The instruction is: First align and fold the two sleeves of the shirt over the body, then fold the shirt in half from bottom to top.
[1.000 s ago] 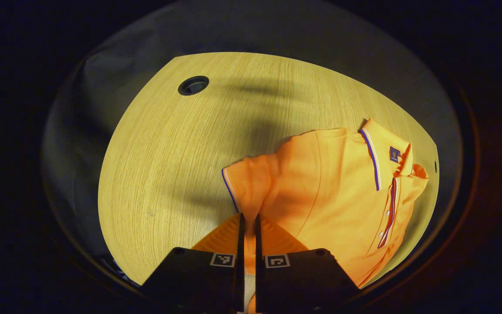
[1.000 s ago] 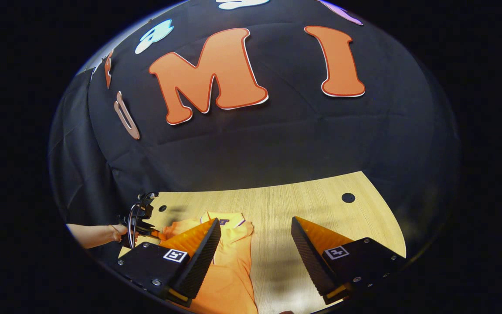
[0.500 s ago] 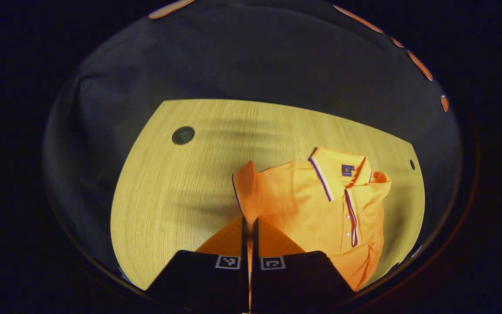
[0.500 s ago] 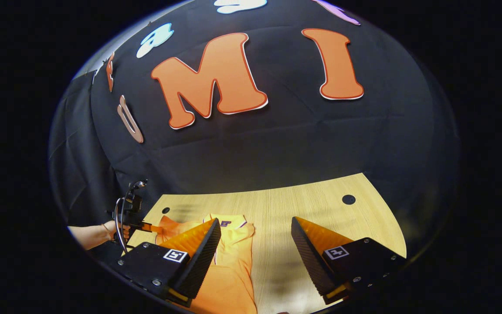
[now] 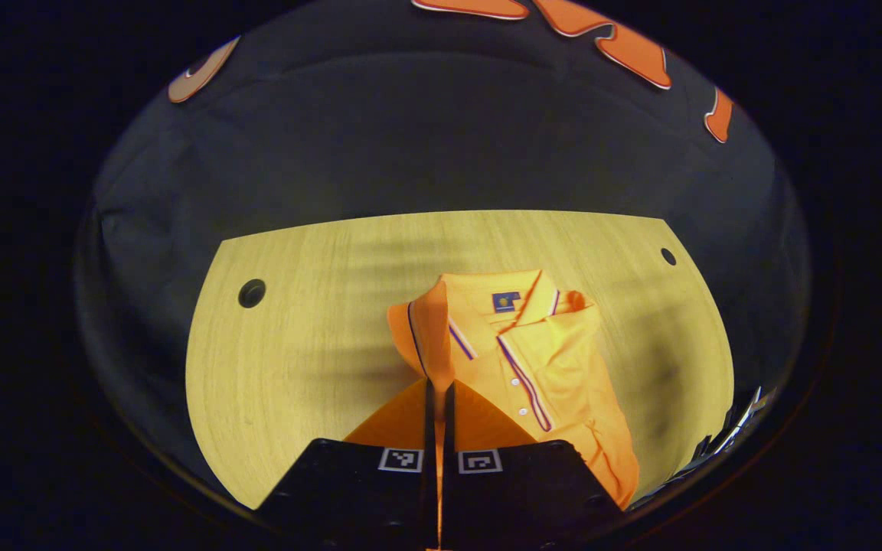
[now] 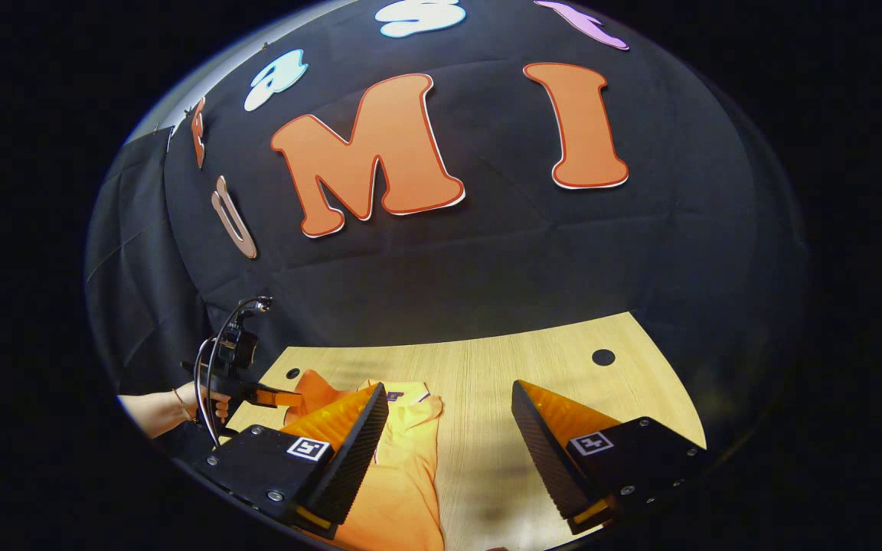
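Above the table (image 5: pixel 288 367), left gripper (image 5: pixel 439 390) pinches sleeve (image 5: pixel 427 337).

1. Left gripper (image 5: pixel 439 390): two black housing blocks side by side, each bearing a small square black-and-white marker on its top edge; wedge-shaped fingers (image 5: pixel 403 417) tapering forward to thin tips.
2. Right gripper (image 6: pixel 449 413): two black housing blocks with rounded corners, silver screws at the corners, one square black-and-white marker per block; wedge-shaped fingers (image 6: pixel 353 436) with ribbed inner faces.
3. Seen farther off in the right gripper view: dark handle body of the left gripper, black camera block on top, thin black cables looping beside it.
4. Hand (image 6: pixel 207 404) around that handle: bare forearm, thin bracelet at the wrist.
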Demonstrator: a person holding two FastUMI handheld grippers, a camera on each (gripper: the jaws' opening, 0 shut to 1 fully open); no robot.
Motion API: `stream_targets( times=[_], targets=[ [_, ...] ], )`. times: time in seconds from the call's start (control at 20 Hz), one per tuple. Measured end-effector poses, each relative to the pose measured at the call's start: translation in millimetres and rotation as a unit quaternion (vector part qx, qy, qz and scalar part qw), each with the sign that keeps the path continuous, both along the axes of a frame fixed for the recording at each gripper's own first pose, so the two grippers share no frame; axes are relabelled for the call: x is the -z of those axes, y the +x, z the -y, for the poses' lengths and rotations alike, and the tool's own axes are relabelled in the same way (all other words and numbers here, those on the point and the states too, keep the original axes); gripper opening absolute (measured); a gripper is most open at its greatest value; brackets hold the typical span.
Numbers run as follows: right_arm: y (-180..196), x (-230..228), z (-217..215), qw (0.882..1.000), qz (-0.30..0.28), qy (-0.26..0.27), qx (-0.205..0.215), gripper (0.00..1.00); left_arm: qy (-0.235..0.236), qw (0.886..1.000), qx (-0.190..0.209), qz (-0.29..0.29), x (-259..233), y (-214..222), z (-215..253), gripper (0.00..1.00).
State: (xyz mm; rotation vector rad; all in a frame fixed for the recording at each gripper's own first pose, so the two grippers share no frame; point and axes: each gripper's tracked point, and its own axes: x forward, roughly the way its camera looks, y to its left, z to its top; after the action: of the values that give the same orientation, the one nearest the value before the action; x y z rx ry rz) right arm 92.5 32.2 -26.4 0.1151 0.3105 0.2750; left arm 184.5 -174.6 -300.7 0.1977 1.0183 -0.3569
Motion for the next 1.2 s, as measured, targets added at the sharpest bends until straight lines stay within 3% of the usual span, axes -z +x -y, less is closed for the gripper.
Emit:
stream_targets(
  times=[0.25, 0.55, 0.95, 1.15, 1.2],
  targets=[
    [-6, 4, 23, 1.0, -0.001, -0.002, 0.017, 0.98, -0.006, 0.999, 0.04, -0.029, 20, -19, 60, 0.02],
    [-11, 15, 43, 0.999, -0.013, -0.009, 0.033, 0.98, 0.007, 0.996, 0.074, -0.058, 58, -43, 97, 0.03],
    [-15, 27, 53, 0.999, -0.027, -0.019, 0.042, 0.98, 0.002, 0.994, 0.042, -0.098, 94, -54, 103, 0.04],
    [-12, 31, 47, 0.998, -0.032, -0.02, 0.041, 0.98, -0.026, 0.993, 0.028, -0.115, 96, -60, 102, 0.15],
    [-10, 30, 46, 0.998, -0.032, -0.02, 0.043, 0.98, -0.029, 0.992, 0.023, -0.12, 98, -61, 101, 0.31]
  ],
)
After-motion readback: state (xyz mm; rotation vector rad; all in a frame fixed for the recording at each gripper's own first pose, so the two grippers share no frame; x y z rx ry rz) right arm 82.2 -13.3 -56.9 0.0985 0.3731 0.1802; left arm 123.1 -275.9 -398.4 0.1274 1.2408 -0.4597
